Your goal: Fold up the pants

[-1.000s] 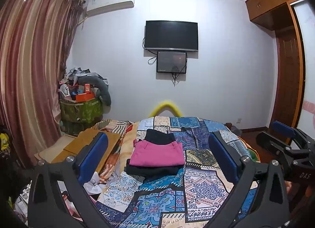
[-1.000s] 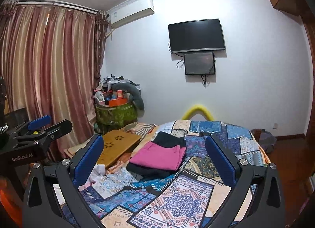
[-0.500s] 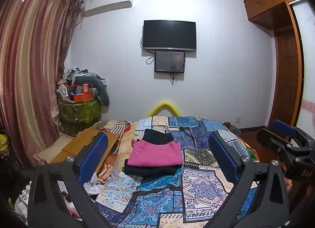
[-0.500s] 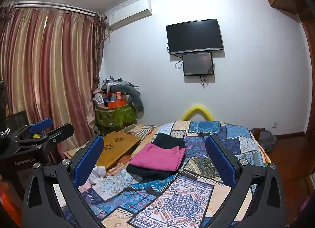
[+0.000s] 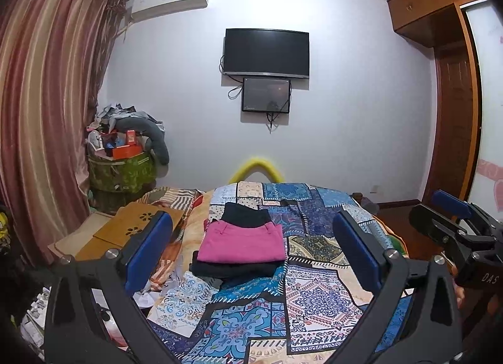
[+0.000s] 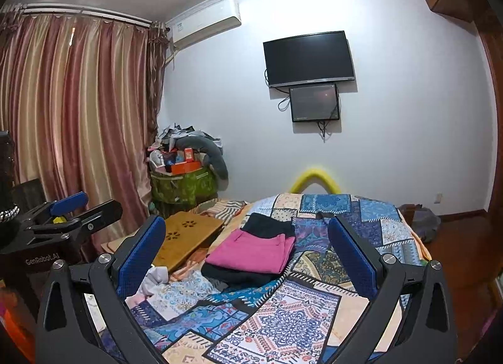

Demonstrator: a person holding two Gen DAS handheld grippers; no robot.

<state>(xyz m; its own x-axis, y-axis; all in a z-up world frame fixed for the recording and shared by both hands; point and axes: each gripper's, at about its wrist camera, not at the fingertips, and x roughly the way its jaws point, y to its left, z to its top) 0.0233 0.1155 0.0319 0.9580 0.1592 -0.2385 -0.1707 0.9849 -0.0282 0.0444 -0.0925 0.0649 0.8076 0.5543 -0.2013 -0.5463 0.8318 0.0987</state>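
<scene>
Plainly, both grippers hang above the near end of the bed (image 5: 317, 298), well short of the clothes: the left gripper (image 5: 251, 257) and the right gripper (image 6: 246, 257) each stand with blue-padded jaws spread wide and nothing between them but the view of the patchwork quilt (image 6: 283, 326). Folded pink pants (image 5: 242, 243) lie flat on top of a folded black garment (image 5: 234, 269), whose bulk is mostly covered so only its front and left edges show; another dark folded piece (image 5: 245, 214) sits just behind, its far part hard to make out. At the right edge of the left wrist view the other gripper's body is cut off, with a bit of a hand (image 5: 460, 296) barely visible beneath it. A wooden lap desk (image 6: 188, 235) beside the bed is partly hidden by a blue pad. A yellow curved thing (image 5: 256, 169) peeks over the bed's far end, its lower part hidden.
</scene>
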